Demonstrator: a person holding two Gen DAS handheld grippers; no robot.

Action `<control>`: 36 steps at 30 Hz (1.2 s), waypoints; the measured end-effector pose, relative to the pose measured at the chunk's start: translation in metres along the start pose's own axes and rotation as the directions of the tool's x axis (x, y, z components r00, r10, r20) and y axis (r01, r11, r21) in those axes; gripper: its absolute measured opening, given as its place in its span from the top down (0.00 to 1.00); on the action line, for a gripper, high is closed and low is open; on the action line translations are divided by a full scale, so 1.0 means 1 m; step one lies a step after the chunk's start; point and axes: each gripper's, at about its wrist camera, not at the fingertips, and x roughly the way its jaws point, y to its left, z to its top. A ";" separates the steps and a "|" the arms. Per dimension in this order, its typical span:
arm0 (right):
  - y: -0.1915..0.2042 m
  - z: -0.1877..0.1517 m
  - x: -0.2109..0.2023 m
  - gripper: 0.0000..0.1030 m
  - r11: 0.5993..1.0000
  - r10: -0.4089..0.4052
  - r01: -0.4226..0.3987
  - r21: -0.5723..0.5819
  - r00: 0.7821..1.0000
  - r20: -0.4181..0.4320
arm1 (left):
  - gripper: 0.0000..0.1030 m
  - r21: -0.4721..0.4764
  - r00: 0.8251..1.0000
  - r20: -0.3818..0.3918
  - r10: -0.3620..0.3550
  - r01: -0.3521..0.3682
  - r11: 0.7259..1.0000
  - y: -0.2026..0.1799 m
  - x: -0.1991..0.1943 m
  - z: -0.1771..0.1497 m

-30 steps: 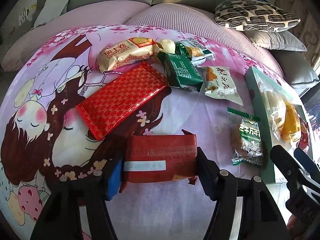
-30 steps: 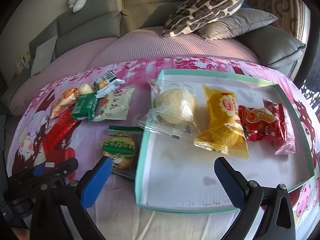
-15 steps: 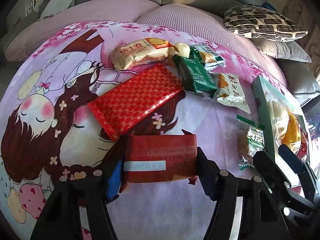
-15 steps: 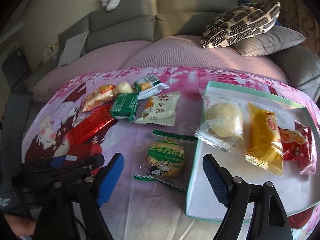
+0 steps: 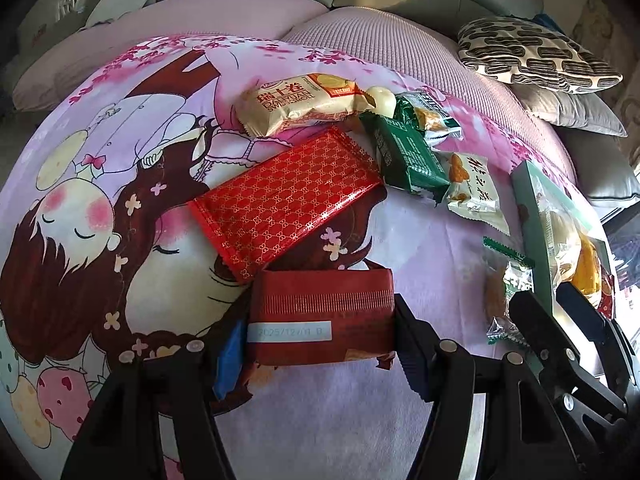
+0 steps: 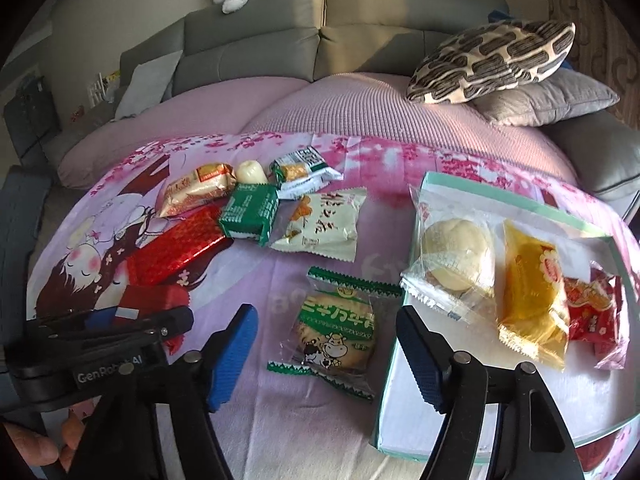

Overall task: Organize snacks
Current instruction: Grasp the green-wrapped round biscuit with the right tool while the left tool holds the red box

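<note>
My left gripper (image 5: 318, 344) is shut on a dark red snack pack (image 5: 320, 316), held just above the pink cartoon blanket (image 5: 120, 200). My right gripper (image 6: 326, 350) is open, its fingers either side of a green cow-print biscuit packet (image 6: 338, 328) lying on the blanket. To its right a shallow teal-rimmed tray (image 6: 384, 400) holds a clear-wrapped bun (image 6: 456, 256), a yellow pack (image 6: 532, 292) and a red pack (image 6: 592, 312). The left gripper also shows in the right wrist view (image 6: 120, 320).
On the blanket lie a shiny red patterned pack (image 5: 284, 204), a Swiss roll pack (image 5: 300, 104), a dark green pack (image 5: 408, 156), a white-and-green pack (image 6: 304, 172), a cream pack (image 6: 324, 224) and a small white sweet (image 6: 250, 171). Sofa cushions (image 6: 492, 60) lie behind.
My right gripper has swung left, from over the tray to over the green biscuit packet. My left gripper keeps its hold on the dark red pack and has shifted slightly.
</note>
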 end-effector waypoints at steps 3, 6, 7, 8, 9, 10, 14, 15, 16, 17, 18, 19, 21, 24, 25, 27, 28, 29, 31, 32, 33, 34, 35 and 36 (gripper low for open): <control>0.005 0.001 0.001 0.28 1.000 0.008 -0.008 -0.012 1.000 0.001 | 0.35 0.001 1.000 0.000 0.000 0.000 1.000 0.000 0.000 0.000; 0.009 0.000 0.006 0.31 1.000 -0.001 0.000 -0.027 1.000 -0.013 | 0.35 0.002 1.000 -0.001 -0.001 0.001 1.000 0.001 0.000 0.000; 0.008 0.000 0.008 0.31 1.000 -0.002 0.002 -0.026 1.000 -0.020 | 0.34 0.000 1.000 0.000 -0.004 0.004 1.000 0.002 0.000 0.000; 0.008 0.001 0.010 0.31 1.000 -0.004 0.004 -0.023 1.000 -0.022 | 0.35 -0.002 1.000 0.000 -0.006 0.006 1.000 0.002 -0.001 0.000; 0.008 0.000 0.011 0.31 1.000 -0.006 0.006 -0.021 1.000 -0.024 | 0.35 -0.005 1.000 0.000 -0.008 0.008 1.000 0.003 -0.001 0.000; 0.008 0.001 0.012 0.31 1.000 -0.007 0.007 -0.020 1.000 -0.028 | 0.35 -0.006 1.000 0.000 -0.008 0.008 1.000 0.004 -0.001 0.000; 0.009 0.001 0.022 0.33 0.999 -0.016 0.014 -0.033 0.998 -0.058 | 0.35 -0.016 1.000 0.002 -0.012 0.012 1.000 0.006 -0.001 0.000; 0.010 0.002 0.023 0.34 0.999 -0.025 0.023 -0.038 0.998 -0.054 | 0.35 -0.016 1.000 0.002 -0.011 0.011 1.000 0.006 -0.001 0.000; 0.010 0.003 0.024 0.34 0.999 -0.032 0.030 -0.041 0.998 -0.055 | 0.35 -0.016 1.000 0.001 -0.011 0.011 1.000 0.006 -0.001 0.000; 0.009 0.004 0.026 0.34 0.999 -0.035 0.033 -0.038 0.998 -0.054 | 0.35 -0.016 1.000 0.001 -0.010 0.010 1.000 0.006 -0.001 0.000; 0.009 0.004 0.026 0.34 0.999 -0.036 0.035 -0.034 0.998 -0.053 | 0.35 -0.016 1.000 0.002 -0.010 0.010 1.000 0.006 -0.001 0.000; 0.009 0.005 0.027 0.34 0.999 -0.039 0.037 -0.031 0.998 -0.052 | 0.35 -0.016 1.000 0.002 -0.010 0.010 1.000 0.006 -0.001 0.000; 0.009 0.005 0.028 0.34 0.999 -0.044 0.043 -0.027 0.998 -0.048 | 0.34 -0.016 1.000 0.002 -0.010 0.010 1.000 0.006 -0.001 0.001; 0.009 0.005 0.029 0.34 0.999 -0.038 0.037 -0.020 0.998 -0.045 | 0.35 -0.020 1.000 0.003 -0.012 0.012 1.000 0.006 0.000 0.001; 0.008 0.005 0.028 0.36 1.000 -0.026 0.026 -0.013 0.999 -0.043 | 0.35 -0.021 1.000 0.003 -0.012 0.012 1.000 0.006 0.000 0.001; 0.006 0.005 0.028 0.39 1.000 0.004 -0.004 0.003 0.999 -0.043 | 0.35 -0.021 1.000 0.004 -0.009 0.009 1.000 0.006 0.000 0.001; 0.006 0.005 0.028 0.40 1.000 0.019 -0.019 0.011 0.999 -0.046 | 0.35 -0.021 1.000 0.004 -0.008 0.008 1.000 0.006 0.000 0.001; 0.005 0.004 0.029 0.40 0.999 0.036 -0.035 0.021 0.998 -0.051 | 0.35 -0.022 1.000 0.004 -0.008 0.008 1.000 0.007 -0.001 0.001; 0.005 0.003 0.030 0.40 0.998 0.056 -0.054 0.032 0.997 -0.060 | 0.35 -0.025 1.000 0.005 -0.010 0.010 1.000 0.008 -0.001 0.001; 0.005 0.003 0.029 0.40 0.997 0.066 -0.064 0.033 0.996 -0.061 | 0.35 -0.027 1.000 0.006 -0.008 0.008 1.000 0.009 -0.001 0.001; 0.006 0.002 0.028 0.40 0.996 0.082 -0.080 0.035 0.995 -0.061 | 0.35 -0.029 1.000 0.006 -0.005 0.005 1.000 0.010 -0.001 0.001; 0.007 0.002 0.027 0.40 0.995 0.098 -0.095 0.038 0.993 -0.060 | 0.35 -0.032 1.000 0.006 -0.002 0.002 0.999 0.011 -0.001 0.001; 0.008 0.001 0.026 0.40 0.993 0.113 -0.110 0.039 0.992 -0.060 | 0.35 -0.033 1.000 0.007 0.000 0.000 0.999 0.011 -0.001 0.001; 0.009 0.000 0.025 0.40 0.993 0.119 -0.117 0.035 0.991 -0.063 | 0.34 -0.033 1.000 0.007 0.000 0.000 0.999 0.011 -0.001 0.001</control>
